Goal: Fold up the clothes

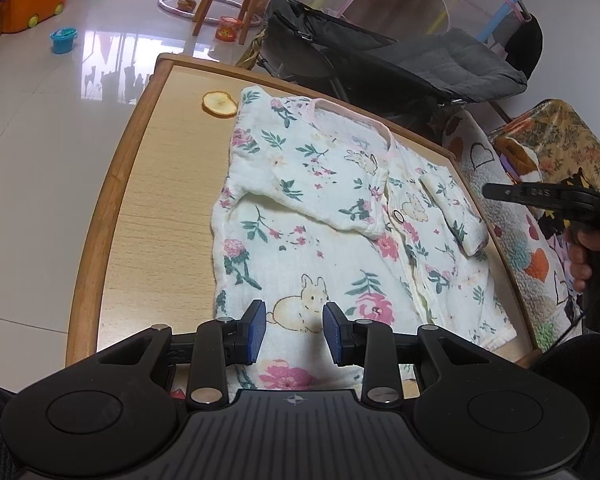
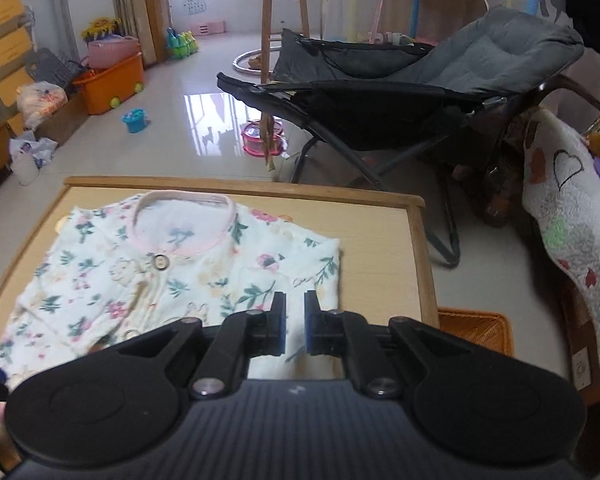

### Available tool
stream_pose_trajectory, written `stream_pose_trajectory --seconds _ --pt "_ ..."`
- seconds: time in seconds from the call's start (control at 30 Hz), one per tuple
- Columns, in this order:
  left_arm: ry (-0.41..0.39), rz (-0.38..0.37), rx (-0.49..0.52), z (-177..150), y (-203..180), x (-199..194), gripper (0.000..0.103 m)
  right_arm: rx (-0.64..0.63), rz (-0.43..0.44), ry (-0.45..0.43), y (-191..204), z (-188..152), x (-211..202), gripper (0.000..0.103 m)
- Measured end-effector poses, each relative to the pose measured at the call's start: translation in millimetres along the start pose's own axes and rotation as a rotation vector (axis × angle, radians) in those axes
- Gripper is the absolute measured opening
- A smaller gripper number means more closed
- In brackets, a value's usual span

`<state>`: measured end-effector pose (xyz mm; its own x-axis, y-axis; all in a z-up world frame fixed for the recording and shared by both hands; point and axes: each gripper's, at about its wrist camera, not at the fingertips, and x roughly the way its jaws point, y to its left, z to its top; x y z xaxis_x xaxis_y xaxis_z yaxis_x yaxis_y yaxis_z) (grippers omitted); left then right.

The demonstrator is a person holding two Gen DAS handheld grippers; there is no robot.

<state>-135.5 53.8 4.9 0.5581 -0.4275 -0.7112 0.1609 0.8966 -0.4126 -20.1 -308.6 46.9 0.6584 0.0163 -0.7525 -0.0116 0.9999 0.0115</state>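
Note:
A white floral baby top (image 1: 320, 208) (image 2: 160, 272) with a pink neckline lies flat on the wooden table (image 1: 148, 200) (image 2: 380, 248). Both its sleeves are folded in over the chest. My left gripper (image 1: 294, 316) hovers open over the hem near a rabbit print, with nothing between its blue pads. In its own view my right gripper (image 2: 295, 308) hangs above the top's right folded edge. Its jaws are almost together, with only a thin slit and no cloth in it. In the left wrist view the right gripper (image 1: 496, 192) shows side-on past the table's right edge, held by a hand.
A yellow dried fruit slice (image 1: 219, 103) lies on the table by the shoulder. A grey lounge chair (image 1: 420, 64) (image 2: 420, 80) stands behind the table. A patterned quilt (image 1: 512, 248) (image 2: 572, 232) hangs on the right, with a wicker basket (image 2: 476, 328) below. Toys and an orange bin sit on the floor.

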Motion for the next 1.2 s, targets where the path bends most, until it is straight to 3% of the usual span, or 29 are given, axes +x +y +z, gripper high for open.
stream_pose_trajectory --seconds 0.37,0.67,0.83,1.2 --pt "0.001 0.003 0.003 -1 -1 0 0.035 0.020 -0.001 0.042 1 2 35 0.020" --pt "0.000 -0.003 -0.008 0 1 0 0.035 0.006 -0.012 0.087 5 -6 51 0.019" --pt "-0.001 -0.005 -0.010 -1 2 0 0.035 0.002 -0.012 0.083 7 -7 49 0.013" --pt "-0.002 -0.006 -0.015 0 2 0 0.035 0.018 0.001 0.004 11 5 27 0.009"
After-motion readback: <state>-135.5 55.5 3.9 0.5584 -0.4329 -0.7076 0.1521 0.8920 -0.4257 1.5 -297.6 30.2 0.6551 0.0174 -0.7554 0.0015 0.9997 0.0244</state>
